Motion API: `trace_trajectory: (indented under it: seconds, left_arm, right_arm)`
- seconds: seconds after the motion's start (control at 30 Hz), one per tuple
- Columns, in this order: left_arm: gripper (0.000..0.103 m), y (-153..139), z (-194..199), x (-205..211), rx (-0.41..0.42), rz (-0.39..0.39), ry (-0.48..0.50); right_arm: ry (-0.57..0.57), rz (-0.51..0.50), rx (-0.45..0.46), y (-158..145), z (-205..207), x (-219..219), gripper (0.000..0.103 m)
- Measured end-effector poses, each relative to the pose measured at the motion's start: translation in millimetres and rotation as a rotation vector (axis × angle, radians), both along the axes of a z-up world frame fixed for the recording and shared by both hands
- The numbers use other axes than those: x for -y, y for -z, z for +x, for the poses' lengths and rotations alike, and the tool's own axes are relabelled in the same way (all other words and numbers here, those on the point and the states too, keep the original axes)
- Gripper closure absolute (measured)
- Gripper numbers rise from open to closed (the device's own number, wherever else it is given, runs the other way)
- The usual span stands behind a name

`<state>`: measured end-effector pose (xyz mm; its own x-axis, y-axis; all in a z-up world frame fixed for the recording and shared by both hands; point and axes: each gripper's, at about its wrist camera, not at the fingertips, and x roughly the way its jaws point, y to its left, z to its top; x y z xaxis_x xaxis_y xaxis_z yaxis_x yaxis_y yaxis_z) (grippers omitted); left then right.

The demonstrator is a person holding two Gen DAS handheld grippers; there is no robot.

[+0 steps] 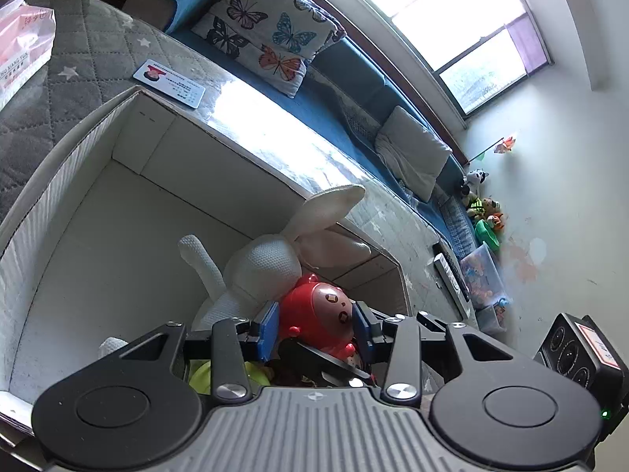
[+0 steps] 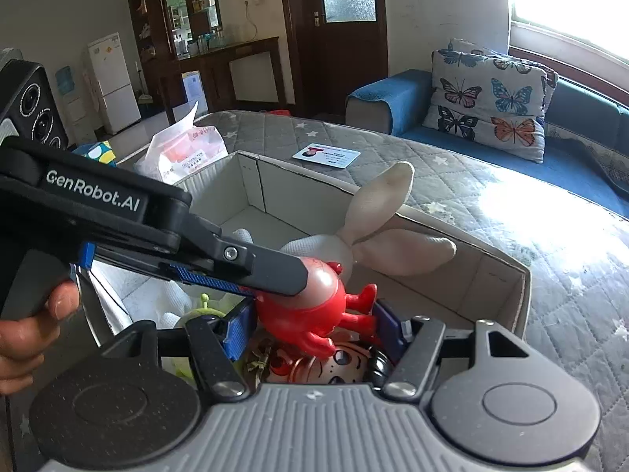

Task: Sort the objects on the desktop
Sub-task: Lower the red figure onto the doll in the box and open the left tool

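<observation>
Gripping one red toy (image 1: 320, 312) by the head, the left gripper (image 1: 316, 326) hangs it over the box (image 1: 70, 181), probably to drop it there. Right gripper (image 2: 310, 328) brackets its body, jaws partly spread; contact is unclear. Inside lies one white rabbit (image 1: 259, 267) and one big-eyed doll (image 2: 334, 362). One card (image 2: 326, 155) rests outside on the quilt (image 2: 452, 181).

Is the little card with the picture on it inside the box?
No, the card lies flat on the grey quilt, outside the box, past its far rim.
</observation>
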<state>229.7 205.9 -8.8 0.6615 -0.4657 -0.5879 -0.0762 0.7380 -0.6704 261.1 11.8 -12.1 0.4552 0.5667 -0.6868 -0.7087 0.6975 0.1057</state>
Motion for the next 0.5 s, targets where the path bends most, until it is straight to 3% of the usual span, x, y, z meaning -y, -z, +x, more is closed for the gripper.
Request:
trace_trajectory:
  seconds: [0.13, 0.5]
  left_arm:
    - [0.060, -2.7, -3.7, 1.7, -0.003, 0.024, -0.009]
    - [0.060, -18.4, -24.2, 6.4, 0.026, 0.053, -0.033]
  right_arm:
    - [0.001, -0.002, 0.011, -2.8, -5.6, 3.4, 0.029]
    - [0.000, 0.010, 0.052, -20.6, -29.7, 15.4, 0.028]
